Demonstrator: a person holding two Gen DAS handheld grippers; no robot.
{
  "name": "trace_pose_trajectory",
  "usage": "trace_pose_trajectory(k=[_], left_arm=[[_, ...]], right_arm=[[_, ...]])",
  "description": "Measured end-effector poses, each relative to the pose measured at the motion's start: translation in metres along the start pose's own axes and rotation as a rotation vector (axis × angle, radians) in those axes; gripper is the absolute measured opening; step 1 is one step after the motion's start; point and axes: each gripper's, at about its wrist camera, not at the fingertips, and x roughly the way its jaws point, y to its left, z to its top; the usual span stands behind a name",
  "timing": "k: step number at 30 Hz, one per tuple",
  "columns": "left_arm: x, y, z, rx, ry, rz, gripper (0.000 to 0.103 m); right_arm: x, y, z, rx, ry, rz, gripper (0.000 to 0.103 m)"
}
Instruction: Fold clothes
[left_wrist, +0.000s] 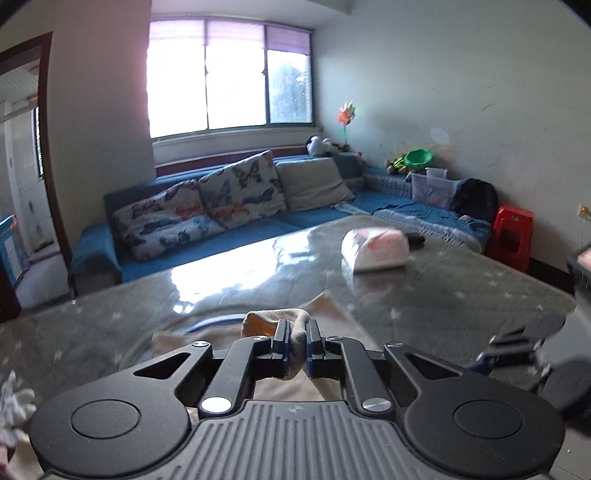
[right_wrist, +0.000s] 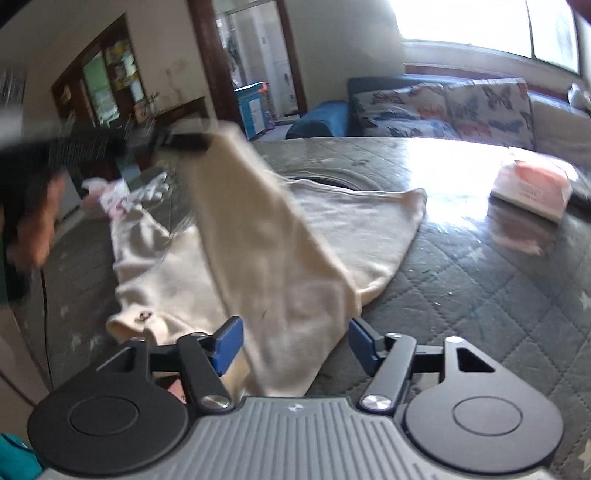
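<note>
A cream garment (right_wrist: 177, 284) lies spread on the grey quilted table (right_wrist: 461, 277). One part of it (right_wrist: 258, 229) is pulled up as a slanting strip toward the upper left. There my left gripper (right_wrist: 192, 142), blurred, has it by the end. In the left wrist view the left gripper (left_wrist: 297, 343) is shut on a bunched cream fold (left_wrist: 277, 319), held above the table (left_wrist: 443, 295). My right gripper (right_wrist: 295, 343) is open, its blue pads (right_wrist: 229, 345) wide apart on either side of the strip's lower end and not pressing on it. The right gripper (left_wrist: 513, 350) also shows as a blur at the right.
A white and pink tissue pack (right_wrist: 532, 188) lies on the far right of the table. Small white and pink clothes (right_wrist: 122, 195) sit at the far left edge. A person's hand (right_wrist: 37, 229) is at the left. A blue sofa (left_wrist: 258, 225) and red stool (left_wrist: 511, 236) stand beyond.
</note>
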Motion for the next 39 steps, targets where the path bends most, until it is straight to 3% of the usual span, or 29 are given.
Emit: trace_pose_trajectory(k=[2, 5, 11, 13, 20, 24, 30, 34, 39], left_arm=[[-0.004, -0.005, 0.010, 0.007, -0.014, -0.011, 0.009], [-0.014, -0.010, 0.020, 0.007, -0.039, -0.029, 0.009], [-0.023, -0.021, 0.034, 0.037, -0.067, -0.048, 0.009], [-0.021, -0.027, 0.039, 0.048, -0.074, -0.059, 0.009], [-0.023, -0.043, 0.048, 0.074, -0.113, -0.112, 0.009], [-0.017, -0.036, 0.038, 0.063, -0.084, -0.099, 0.009], [-0.012, -0.005, 0.004, 0.013, -0.008, -0.042, 0.009], [-0.008, 0.016, -0.027, -0.032, 0.067, 0.003, 0.009], [0.002, 0.041, -0.065, -0.100, 0.159, 0.054, 0.010]], right_arm=[[0.003, 0.010, -0.004, -0.053, 0.001, -0.029, 0.077], [0.011, 0.018, -0.009, -0.086, -0.001, -0.063, 0.079], [0.020, 0.018, -0.012, -0.028, -0.026, -0.133, 0.079], [0.021, 0.026, -0.012, -0.064, -0.069, -0.224, 0.081], [0.025, 0.046, -0.022, -0.202, -0.087, -0.496, 0.082], [0.025, 0.041, -0.026, -0.209, -0.048, -0.541, 0.082], [0.026, 0.036, -0.027, -0.196, -0.037, -0.522, 0.085], [0.015, 0.035, -0.027, -0.221, -0.048, -0.444, 0.085], [-0.002, 0.027, -0.023, -0.188, -0.006, -0.278, 0.085]])
